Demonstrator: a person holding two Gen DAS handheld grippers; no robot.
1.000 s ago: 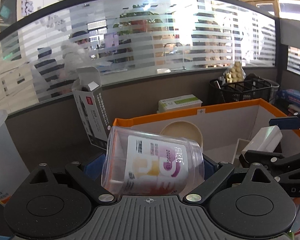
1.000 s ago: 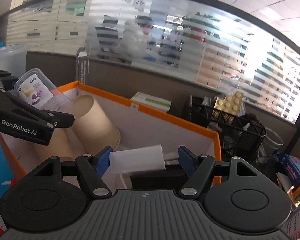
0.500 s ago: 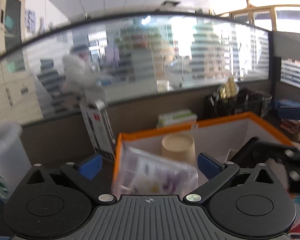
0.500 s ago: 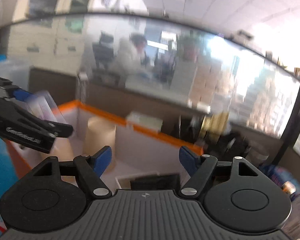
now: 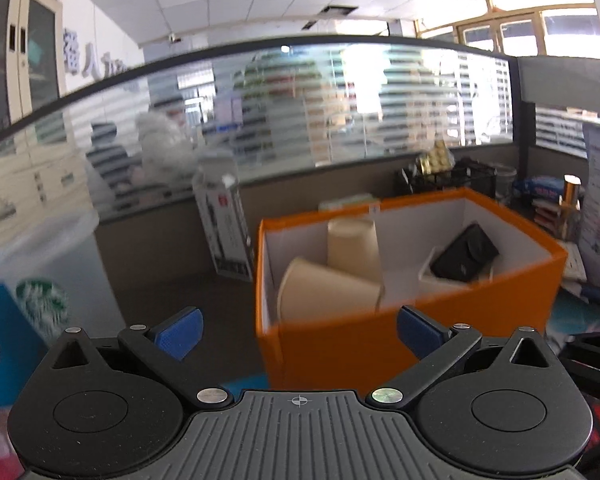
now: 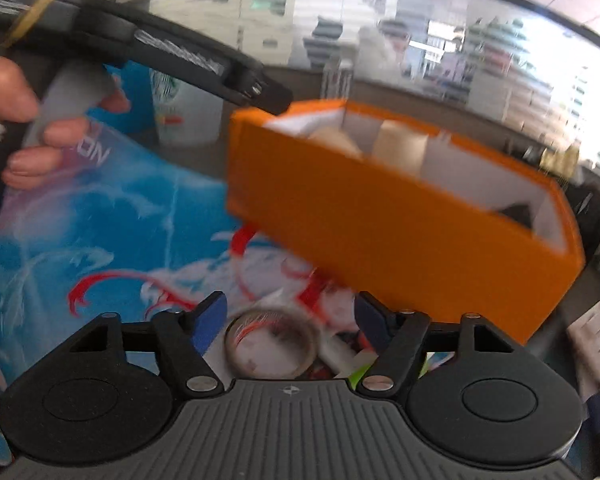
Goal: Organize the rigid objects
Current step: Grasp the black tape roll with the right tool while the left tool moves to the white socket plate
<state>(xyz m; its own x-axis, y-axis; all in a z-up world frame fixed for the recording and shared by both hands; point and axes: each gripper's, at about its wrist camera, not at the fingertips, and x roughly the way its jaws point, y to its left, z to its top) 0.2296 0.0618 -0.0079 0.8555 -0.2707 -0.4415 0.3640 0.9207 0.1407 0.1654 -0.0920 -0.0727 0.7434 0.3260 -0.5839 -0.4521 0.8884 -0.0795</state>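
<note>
Orange box holds paper cups; both grippers' jaws gape empty.

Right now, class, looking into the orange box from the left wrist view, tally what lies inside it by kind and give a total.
Inside the orange cardboard box:
Beige paper cups: 2, one upright, one on its side
Black pouch-like item: 1
White tray-like item under the black one: 1
Total: 4 visible; anything lower in the box is hidden.
</note>
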